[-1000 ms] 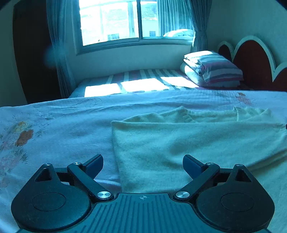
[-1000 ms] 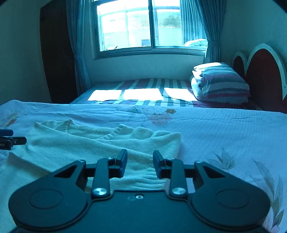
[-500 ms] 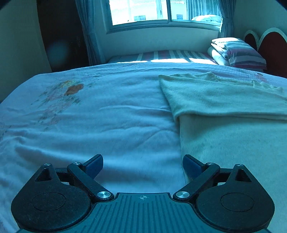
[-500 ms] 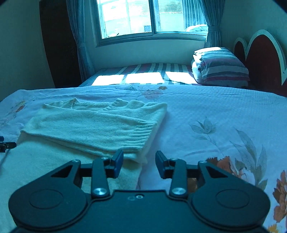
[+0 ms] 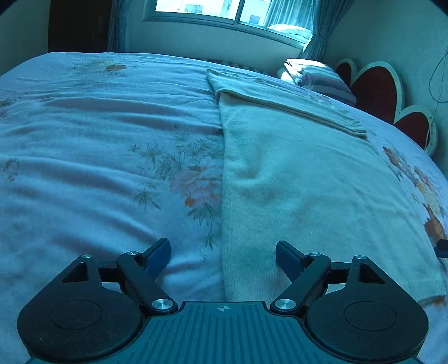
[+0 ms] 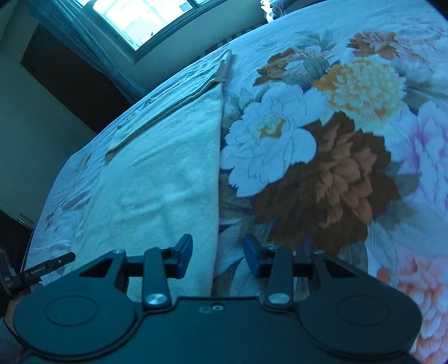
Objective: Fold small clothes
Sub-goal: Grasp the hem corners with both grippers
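A pale cream knitted sweater [image 5: 302,179] lies flat on the floral bedspread [image 5: 92,145], with its sleeves folded across its far end [image 5: 280,95]. My left gripper [image 5: 222,253] is open and empty, low over the sweater's near left edge, which runs between the fingers. In the right wrist view the sweater [image 6: 162,179] fills the left half. My right gripper [image 6: 217,257] is open and empty, straddling the sweater's near right edge. The other gripper's tip [image 6: 42,268] shows at the far left.
The bedspread [image 6: 336,145] with large flower prints spreads right of the sweater. Folded striped bedding [image 5: 316,78] lies by the red scalloped headboard [image 5: 375,92]. A window [image 5: 224,11] with curtains is behind the bed.
Both grippers have drawn back from the sweater's far end to its near bottom corners and dropped low over the bed. The right view has tilted. Both stay open.
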Demonstrator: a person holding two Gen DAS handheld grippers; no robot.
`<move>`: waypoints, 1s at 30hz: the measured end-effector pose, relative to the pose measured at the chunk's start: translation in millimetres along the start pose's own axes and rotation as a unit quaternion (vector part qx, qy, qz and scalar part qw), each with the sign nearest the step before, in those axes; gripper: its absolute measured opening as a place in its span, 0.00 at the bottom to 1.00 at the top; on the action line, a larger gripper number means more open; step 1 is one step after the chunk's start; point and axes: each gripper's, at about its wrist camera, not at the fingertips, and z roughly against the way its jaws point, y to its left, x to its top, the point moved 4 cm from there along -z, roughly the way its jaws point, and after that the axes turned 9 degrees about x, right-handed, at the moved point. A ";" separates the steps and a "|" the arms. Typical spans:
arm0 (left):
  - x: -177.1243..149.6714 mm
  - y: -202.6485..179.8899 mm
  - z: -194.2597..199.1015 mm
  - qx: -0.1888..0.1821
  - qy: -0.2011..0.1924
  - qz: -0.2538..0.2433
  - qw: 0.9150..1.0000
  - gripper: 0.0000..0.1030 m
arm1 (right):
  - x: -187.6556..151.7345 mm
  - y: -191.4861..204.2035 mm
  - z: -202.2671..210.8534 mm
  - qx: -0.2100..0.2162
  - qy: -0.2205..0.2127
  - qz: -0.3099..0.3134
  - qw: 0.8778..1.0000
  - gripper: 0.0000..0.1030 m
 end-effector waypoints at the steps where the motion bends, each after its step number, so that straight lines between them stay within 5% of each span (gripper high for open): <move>1: -6.7 1.0 7.1 -0.013 0.001 0.002 1.000 0.77 | -6.8 0.5 4.2 0.003 -0.004 -0.010 1.000 0.39; 4: -20.1 6.2 19.7 -0.070 0.015 0.044 0.996 0.73 | -25.2 0.2 14.4 0.024 -0.010 -0.050 0.998 0.39; 9: -38.9 16.5 25.4 -0.140 0.048 0.107 0.983 0.50 | -42.8 0.6 19.8 0.056 -0.013 -0.092 0.994 0.38; 14: -47.3 30.0 7.4 -0.226 0.080 0.195 0.951 0.49 | -50.9 1.4 17.4 0.083 -0.015 -0.122 0.989 0.36; 19: -39.2 28.7 -12.9 -0.260 0.093 0.211 0.938 0.48 | -57.5 2.8 12.5 0.105 -0.013 -0.147 0.983 0.29; 22: -36.3 25.6 -14.3 -0.255 0.093 0.190 0.944 0.41 | -58.7 4.0 6.6 0.105 -0.012 -0.153 0.983 0.20; 26: -37.2 24.5 -13.7 -0.230 0.088 0.148 0.958 0.19 | -60.7 4.2 4.9 0.102 -0.021 -0.157 0.982 0.17; 30: -35.4 16.7 -10.2 -0.218 0.074 0.122 0.965 0.19 | -59.2 3.2 -2.0 0.107 -0.019 -0.160 0.981 0.13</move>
